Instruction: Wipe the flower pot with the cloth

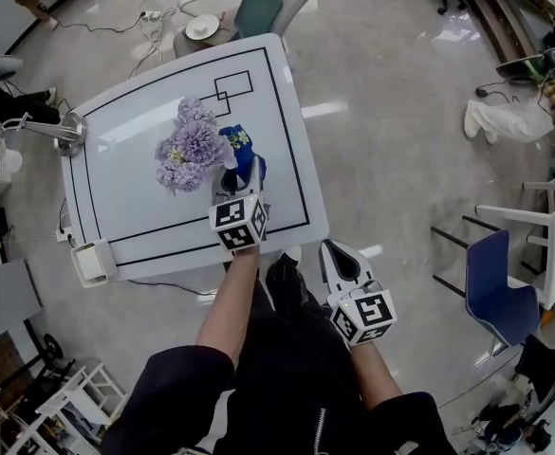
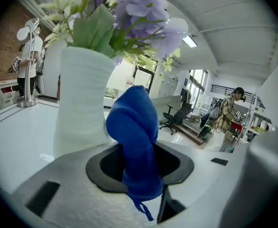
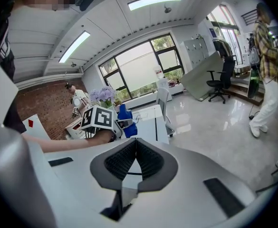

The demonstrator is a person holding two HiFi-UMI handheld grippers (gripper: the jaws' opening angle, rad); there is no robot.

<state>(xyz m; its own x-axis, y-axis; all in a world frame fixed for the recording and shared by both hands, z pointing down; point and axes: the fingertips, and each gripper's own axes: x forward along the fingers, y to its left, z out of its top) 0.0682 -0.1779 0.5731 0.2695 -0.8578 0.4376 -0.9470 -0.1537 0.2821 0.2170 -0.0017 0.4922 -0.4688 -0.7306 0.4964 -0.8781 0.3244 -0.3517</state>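
A white flower pot [image 2: 81, 103] with purple flowers [image 1: 194, 143] stands near the middle of the white table [image 1: 125, 207]. My left gripper [image 1: 231, 182] is shut on a blue cloth [image 2: 137, 127], which sticks up from the jaws just right of the pot. From above, the cloth [image 1: 246, 157] lies against the pot's right side. My right gripper [image 1: 337, 249] hangs off the table's near edge over the floor, shut with nothing in it. In the right gripper view its jaws [image 3: 135, 151] meet, and the left gripper's marker cube [image 3: 100, 118] and the cloth [image 3: 125, 113] show beyond.
A desk lamp [image 1: 61, 132] stands at the table's left corner and a white box [image 1: 92, 262] at its near-left corner. A chair [image 1: 260, 6] sits beyond the table and a blue chair [image 1: 501, 289] to the right. A person [image 2: 227, 112] stands farther off.
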